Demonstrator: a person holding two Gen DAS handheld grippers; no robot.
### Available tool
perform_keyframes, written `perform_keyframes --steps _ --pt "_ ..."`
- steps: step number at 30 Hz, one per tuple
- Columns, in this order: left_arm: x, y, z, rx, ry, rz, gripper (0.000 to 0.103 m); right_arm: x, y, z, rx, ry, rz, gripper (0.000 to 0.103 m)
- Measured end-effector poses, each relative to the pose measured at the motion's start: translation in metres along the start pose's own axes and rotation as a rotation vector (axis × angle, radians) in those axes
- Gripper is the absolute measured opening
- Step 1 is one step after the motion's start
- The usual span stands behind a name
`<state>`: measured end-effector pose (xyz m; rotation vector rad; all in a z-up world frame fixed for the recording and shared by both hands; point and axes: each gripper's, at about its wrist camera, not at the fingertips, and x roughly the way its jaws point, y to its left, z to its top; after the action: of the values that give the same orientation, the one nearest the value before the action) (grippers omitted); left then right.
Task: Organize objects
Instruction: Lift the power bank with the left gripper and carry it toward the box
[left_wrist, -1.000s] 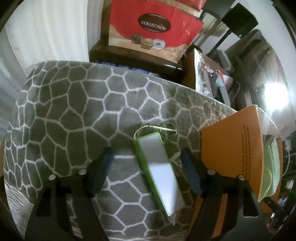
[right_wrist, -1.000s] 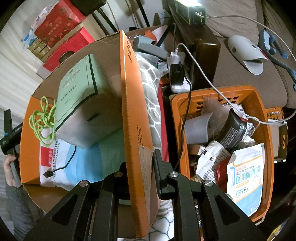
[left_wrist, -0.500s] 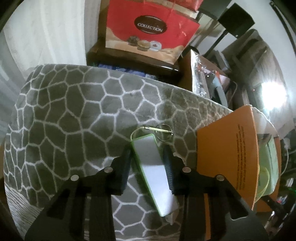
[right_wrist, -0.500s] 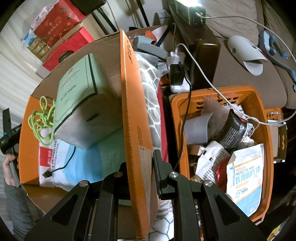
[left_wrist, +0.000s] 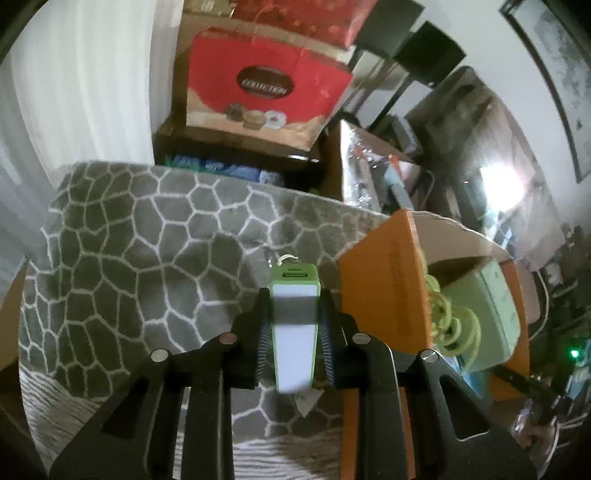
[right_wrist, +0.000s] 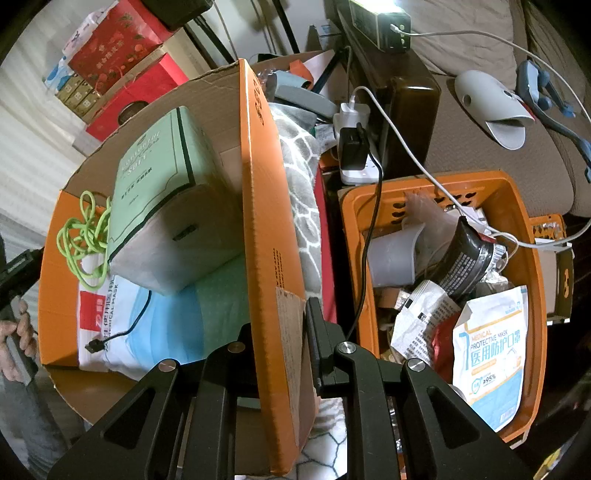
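Under my work is a surface draped in a grey blanket (left_wrist: 122, 258) with a white, cracked-stone pattern; I cannot tell what lies beneath it. The orange cardboard box (left_wrist: 384, 280) stands on its right part. A small scrap of paper (left_wrist: 306, 401) lies on the blanket near the box. In my right view a strip of blanket shows beside the box wall.

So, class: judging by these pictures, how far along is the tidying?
Done: tissue pack, green cable and masks lie in the cardboard box. In hand: left gripper grips the power bank; right gripper holds the box wall. Left: dropping the power bank in.
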<state>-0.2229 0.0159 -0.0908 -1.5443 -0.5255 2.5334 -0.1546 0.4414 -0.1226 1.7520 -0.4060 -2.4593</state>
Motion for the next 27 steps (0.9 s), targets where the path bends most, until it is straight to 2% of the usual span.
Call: perform_keyframes --steps 7,20,27 --pt "-0.031 -0.009 -0.005 0.036 -0.045 -0.052 0.023 0.0 0.0 0.0 0.0 0.0 -0.001 0.015" --pt "-0.101 -0.044 0.004 0.136 -0.178 -0.097 0.023 0.0 0.0 0.0 0.0 0.0 -0.001 0.015" --pt "-0.122 -0.085 -0.004 0.233 -0.181 -0.161 0.023 0.0 0.0 0.0 0.001 0.0 0.0 0.015"
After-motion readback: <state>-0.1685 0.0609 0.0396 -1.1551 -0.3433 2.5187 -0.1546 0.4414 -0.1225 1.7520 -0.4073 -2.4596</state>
